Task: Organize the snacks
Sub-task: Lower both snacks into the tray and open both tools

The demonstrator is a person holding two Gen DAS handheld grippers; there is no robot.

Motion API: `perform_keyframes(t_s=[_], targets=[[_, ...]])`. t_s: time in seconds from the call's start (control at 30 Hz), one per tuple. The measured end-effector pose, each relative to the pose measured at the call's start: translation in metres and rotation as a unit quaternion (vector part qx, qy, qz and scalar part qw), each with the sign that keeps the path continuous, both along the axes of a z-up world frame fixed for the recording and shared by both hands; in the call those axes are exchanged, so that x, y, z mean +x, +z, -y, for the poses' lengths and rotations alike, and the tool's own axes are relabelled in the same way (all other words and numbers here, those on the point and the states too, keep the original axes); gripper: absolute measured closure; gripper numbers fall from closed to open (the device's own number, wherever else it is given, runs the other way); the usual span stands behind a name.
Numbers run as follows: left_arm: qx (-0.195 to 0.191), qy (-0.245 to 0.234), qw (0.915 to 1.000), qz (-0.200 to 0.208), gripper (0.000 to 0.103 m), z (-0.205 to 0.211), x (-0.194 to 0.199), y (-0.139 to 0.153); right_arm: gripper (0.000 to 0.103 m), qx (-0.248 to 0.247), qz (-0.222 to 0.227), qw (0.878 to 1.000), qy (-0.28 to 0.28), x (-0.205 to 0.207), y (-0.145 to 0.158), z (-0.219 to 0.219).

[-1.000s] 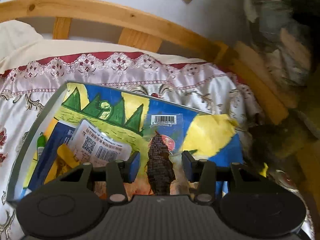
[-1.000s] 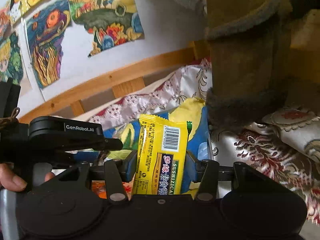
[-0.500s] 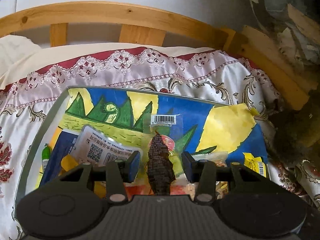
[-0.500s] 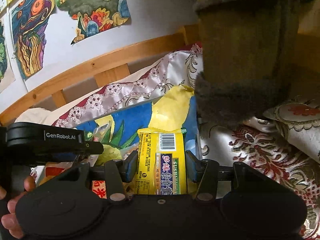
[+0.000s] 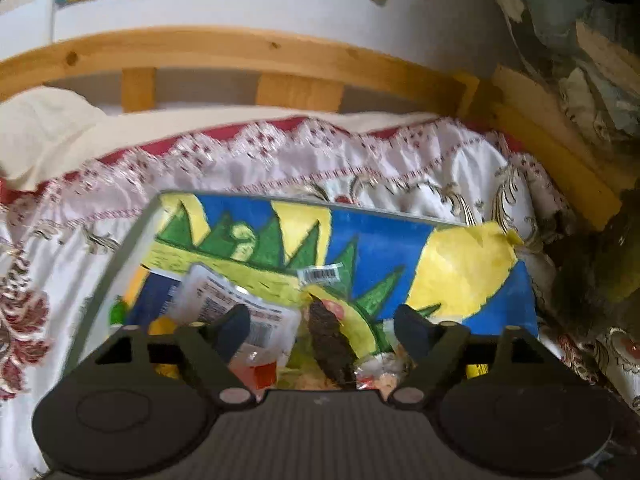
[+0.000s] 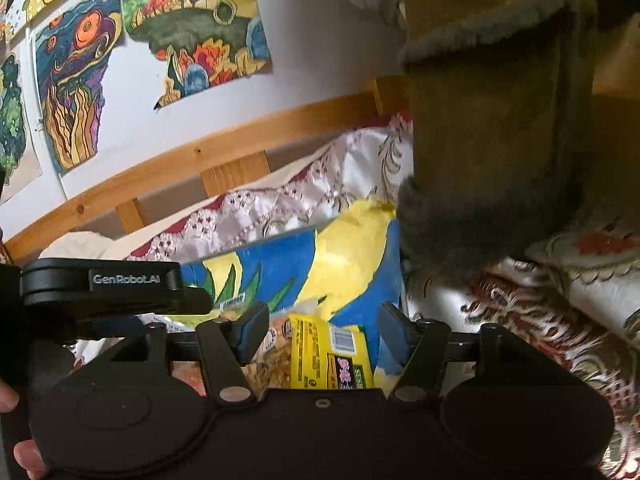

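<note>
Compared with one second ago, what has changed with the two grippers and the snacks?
Both have just been opening. The left gripper released the dark snack packet; the right gripper released the yellow snack bar, now lower. Both snacks lie between the spread jaws on the painted tray, which stayed in place.

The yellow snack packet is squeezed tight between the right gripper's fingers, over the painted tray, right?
Not squeezed. In the right wrist view the right gripper has just been opening, and the yellow snack packet lies loose between its fingers with gaps on both sides. It is over the painted tray, as you said.
</note>
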State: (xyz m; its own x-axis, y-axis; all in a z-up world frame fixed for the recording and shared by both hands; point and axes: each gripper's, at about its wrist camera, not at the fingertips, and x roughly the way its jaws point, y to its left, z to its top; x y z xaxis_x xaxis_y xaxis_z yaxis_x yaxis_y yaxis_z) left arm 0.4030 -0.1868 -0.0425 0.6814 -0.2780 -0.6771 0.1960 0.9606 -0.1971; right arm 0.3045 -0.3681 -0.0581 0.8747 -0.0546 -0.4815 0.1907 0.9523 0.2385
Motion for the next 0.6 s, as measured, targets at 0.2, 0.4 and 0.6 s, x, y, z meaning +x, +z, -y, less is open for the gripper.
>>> perform_keyframes(t_s=[0.2, 0.4, 0.6], targets=[[-0.005, 0.016, 0.9998, 0.009, 0.013, -0.011, -0.005, 0.014, 0.022, 0.002, 0.011, 1.0, -0.009, -0.007, 0.009, 0.0], [0.008, 0.03, 0.9988, 0.037, 0.006, -0.022, -0.017, 0.029, 0.009, 0.015, 0.03, 0.999, -0.028, -0.017, 0.019, 0.0], [0.005, 0.039, 0.9967, 0.07, 0.001, -0.042, -0.044, 0.047, 0.001, 0.024, 0.039, 0.998, -0.054, -0.036, 0.031, -0.007]])
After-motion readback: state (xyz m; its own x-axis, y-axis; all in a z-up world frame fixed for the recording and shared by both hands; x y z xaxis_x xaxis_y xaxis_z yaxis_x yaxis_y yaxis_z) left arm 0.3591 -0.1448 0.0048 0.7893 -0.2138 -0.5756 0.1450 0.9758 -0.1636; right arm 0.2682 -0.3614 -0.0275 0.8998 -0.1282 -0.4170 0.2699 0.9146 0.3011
